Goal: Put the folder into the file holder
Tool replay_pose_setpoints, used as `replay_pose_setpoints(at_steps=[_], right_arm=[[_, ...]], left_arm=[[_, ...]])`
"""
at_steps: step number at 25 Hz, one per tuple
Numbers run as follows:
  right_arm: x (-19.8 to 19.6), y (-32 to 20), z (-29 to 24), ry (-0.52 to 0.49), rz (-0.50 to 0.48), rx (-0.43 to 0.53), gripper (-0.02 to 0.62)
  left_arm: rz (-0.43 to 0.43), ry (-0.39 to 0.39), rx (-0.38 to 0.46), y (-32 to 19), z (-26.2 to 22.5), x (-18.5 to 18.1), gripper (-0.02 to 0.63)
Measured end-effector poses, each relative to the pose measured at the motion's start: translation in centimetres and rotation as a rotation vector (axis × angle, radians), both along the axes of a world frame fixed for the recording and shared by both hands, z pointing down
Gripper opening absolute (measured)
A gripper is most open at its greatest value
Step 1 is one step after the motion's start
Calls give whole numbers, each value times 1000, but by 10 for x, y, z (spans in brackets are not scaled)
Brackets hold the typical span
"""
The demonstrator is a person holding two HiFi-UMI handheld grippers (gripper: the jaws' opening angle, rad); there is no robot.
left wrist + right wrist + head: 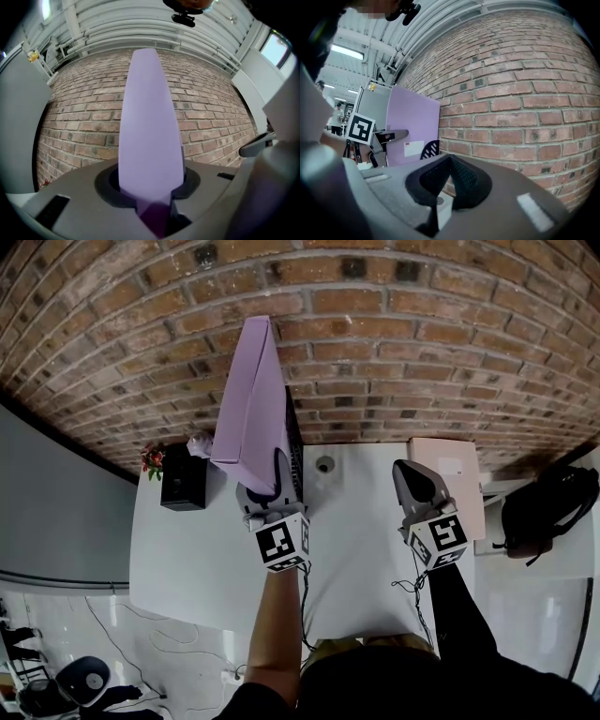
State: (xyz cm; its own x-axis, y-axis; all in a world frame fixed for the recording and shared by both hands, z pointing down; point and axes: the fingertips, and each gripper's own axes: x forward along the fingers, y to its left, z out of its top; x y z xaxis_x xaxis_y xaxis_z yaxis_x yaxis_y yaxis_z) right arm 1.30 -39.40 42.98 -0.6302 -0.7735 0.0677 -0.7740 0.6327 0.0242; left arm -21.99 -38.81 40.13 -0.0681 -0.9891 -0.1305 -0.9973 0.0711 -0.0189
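Observation:
My left gripper (265,488) is shut on the lower edge of a lilac folder (251,399) and holds it upright and tilted toward the brick wall. Just behind and right of the folder stands the black mesh file holder (294,442), mostly hidden by it. In the left gripper view the folder (150,131) rises edge-on from between the jaws of the left gripper (157,211). My right gripper (412,479) hovers over the white table (356,559), shut and holding nothing. The right gripper view shows the folder (412,126) and the file holder (429,150) to the left of my right gripper (443,187).
A black box (183,479) with small flowers (152,460) stands at the table's back left. A round cable hole (324,464) lies beside the file holder. A beige board (450,474) rests at the back right. A black bag (548,507) sits on the floor to the right.

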Motion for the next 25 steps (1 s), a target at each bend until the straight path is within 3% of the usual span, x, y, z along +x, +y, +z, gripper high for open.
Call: replay_pose_setpoints(at_steps=[25], right_arm=[[8,8,32,108,-39,-28,0]], left_arm=[[-10,25,-34,-3,58,-2,144]])
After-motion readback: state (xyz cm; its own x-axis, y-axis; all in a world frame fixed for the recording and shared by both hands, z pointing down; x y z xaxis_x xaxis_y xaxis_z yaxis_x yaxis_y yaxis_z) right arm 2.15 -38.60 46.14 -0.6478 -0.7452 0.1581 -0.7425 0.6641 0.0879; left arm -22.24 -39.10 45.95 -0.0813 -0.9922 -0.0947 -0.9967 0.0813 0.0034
